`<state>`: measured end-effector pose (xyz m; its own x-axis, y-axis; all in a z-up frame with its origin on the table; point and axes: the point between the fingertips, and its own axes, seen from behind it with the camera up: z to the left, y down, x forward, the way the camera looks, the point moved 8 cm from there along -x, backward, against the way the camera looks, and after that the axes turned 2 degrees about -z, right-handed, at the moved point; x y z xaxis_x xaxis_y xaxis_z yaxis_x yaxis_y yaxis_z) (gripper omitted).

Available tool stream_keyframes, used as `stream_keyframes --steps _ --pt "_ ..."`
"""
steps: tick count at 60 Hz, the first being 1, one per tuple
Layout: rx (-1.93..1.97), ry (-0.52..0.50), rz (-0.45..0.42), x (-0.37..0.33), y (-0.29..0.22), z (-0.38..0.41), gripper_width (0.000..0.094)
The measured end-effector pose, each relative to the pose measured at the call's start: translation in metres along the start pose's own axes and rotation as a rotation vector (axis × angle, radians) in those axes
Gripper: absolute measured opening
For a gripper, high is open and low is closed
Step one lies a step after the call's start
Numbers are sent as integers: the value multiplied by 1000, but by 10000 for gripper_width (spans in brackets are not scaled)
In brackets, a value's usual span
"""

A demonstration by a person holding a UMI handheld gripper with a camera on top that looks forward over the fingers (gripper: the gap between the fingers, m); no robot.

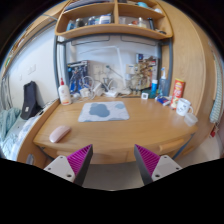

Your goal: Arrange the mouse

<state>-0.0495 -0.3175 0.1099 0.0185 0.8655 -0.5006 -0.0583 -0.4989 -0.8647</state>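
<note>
A pale pink mouse [60,133] lies on the left part of the wooden desk [125,135], near its front edge. A grey mouse mat [104,111] with a dark blotch on it lies flat at the desk's middle, beyond and to the right of the mouse. My gripper [113,163] hangs in front of the desk's front edge, open, with nothing between its magenta pads [78,158]. The mouse is ahead of the left finger and a little to its left.
A white bottle [65,94] and a dark speaker [31,99] stand at the back left. A white mug [184,106], an orange can [178,90] and small bottles [161,88] crowd the back right. Shelves [112,27] hang above the desk.
</note>
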Motion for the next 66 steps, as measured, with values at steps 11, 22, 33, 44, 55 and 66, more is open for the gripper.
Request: stream_keyframes --steps 11,22,33,44,55,66 --pt "9 -131 56 23 20 108 831" --pt "-15 -192 87 56 17 184 839" --pt "-41 -179 118 98 12 221 834" --pt "-55 -156 152 136 4 245 839" --pt "-66 -148 157 159 -7 270 824" --pt "-115 -145 171 172 -12 289 804"
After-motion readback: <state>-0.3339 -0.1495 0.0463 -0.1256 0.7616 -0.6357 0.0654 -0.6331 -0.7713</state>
